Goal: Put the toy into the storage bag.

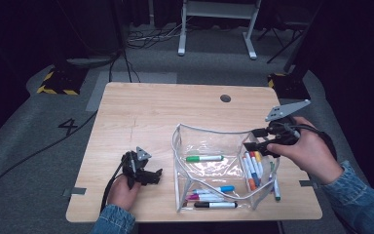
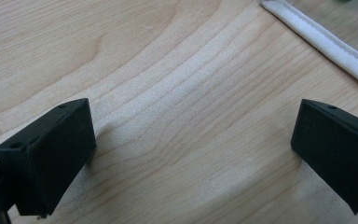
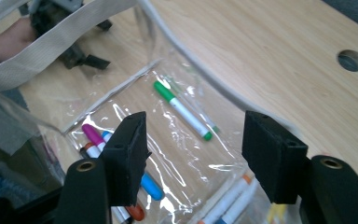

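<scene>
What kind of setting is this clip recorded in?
Most likely a lab or recording studio, not a home: dark curtained surroundings, hazard-striped stand bases on grey carpet, a taped number on the floor, loose cables, and one bare wooden table with a clear pouch of markers.

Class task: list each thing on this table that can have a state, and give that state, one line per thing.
Clear pouch: open, mouth up, standing on the table.
Green marker: capped, lying flat inside the pouch.
Black marker: capped, lying flat.
Left gripper: open, empty, low over the table.
Right gripper: open, empty, above the pouch.
</scene>
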